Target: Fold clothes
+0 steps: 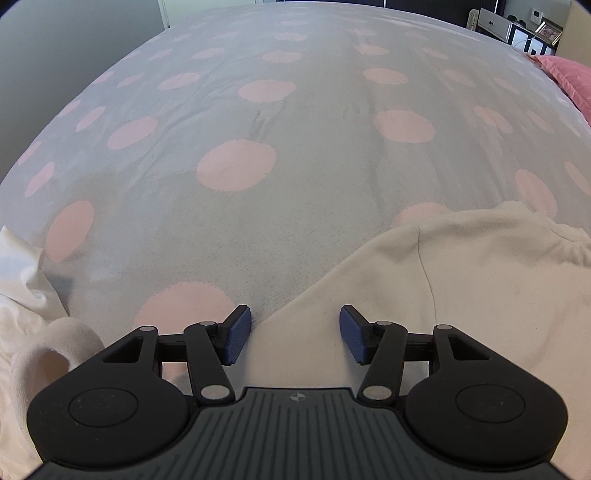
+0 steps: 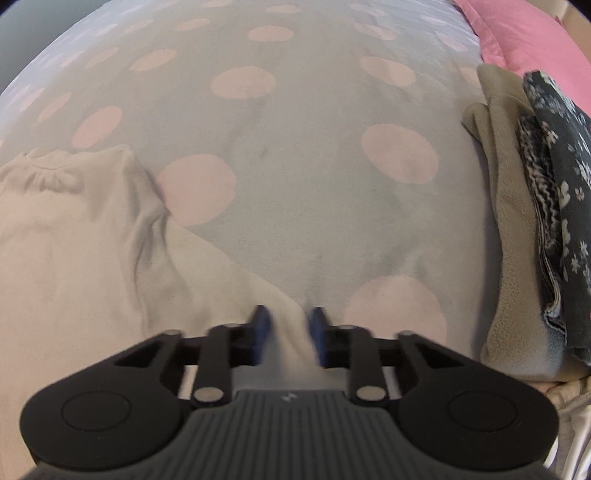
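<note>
A cream long-sleeved top point(image 1: 461, 280) lies flat on the grey bedspread with pink dots point(image 1: 258, 147). My left gripper point(image 1: 295, 334) is open over the top's left edge, its blue pads point(image 1: 238, 334) apart with nothing between them. In the right wrist view the same cream top point(image 2: 74, 240) spreads to the left, its gathered neckline far left. My right gripper point(image 2: 287, 336) is nearly closed on a fold of the top's right sleeve, which runs up between the fingers. The view is motion-blurred.
A stack of folded clothes point(image 2: 517, 221), beige fleece under dark floral fabric, sits at the right. A pink pillow point(image 2: 535, 37) lies behind it. White cloth point(image 1: 18, 280) and a cream cuff point(image 1: 48, 354) lie at the left. Shelving point(image 1: 517, 26) stands beyond the bed.
</note>
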A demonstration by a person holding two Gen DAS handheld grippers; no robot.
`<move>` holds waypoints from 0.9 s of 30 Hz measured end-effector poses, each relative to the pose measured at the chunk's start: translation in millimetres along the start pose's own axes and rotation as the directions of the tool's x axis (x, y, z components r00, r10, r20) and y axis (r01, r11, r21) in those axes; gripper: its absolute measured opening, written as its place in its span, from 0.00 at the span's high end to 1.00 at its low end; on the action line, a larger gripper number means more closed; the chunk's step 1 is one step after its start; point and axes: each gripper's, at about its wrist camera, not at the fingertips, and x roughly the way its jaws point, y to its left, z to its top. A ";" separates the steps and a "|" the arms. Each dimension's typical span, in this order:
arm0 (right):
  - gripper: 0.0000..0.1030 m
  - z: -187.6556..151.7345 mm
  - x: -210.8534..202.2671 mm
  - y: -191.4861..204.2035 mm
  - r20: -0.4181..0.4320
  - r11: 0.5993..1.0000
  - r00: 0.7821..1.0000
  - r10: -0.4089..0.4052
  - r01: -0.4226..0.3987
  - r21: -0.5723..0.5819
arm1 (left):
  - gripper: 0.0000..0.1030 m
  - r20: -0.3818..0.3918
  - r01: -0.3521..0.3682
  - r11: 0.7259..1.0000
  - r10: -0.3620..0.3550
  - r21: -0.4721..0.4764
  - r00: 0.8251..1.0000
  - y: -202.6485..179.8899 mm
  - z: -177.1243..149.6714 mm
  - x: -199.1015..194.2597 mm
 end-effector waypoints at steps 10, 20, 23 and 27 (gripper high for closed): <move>0.97 -13.0 -38.2 -20.6 0.048 0.989 0.989 -0.138 0.135 0.054 | 0.50 0.002 -0.004 1.000 0.004 -0.004 1.000 -0.9 0.4 0.3; 0.78 -17.5 -39.1 -25.2 0.059 0.993 0.996 -0.066 0.060 0.105 | 0.51 0.027 0.016 1.000 -0.016 0.011 0.999 3.5 9.3 -11.5; 0.77 -9.4 -46.5 -20.5 0.098 0.993 0.995 -0.030 0.019 0.119 | 0.51 0.047 0.052 0.999 -0.052 -0.005 0.998 5.2 16.7 -14.2; 0.75 12.0 -37.9 -5.1 0.128 0.993 0.992 0.022 -0.036 0.109 | 0.51 0.066 0.113 0.993 -0.114 0.032 0.991 -7.1 29.1 -14.4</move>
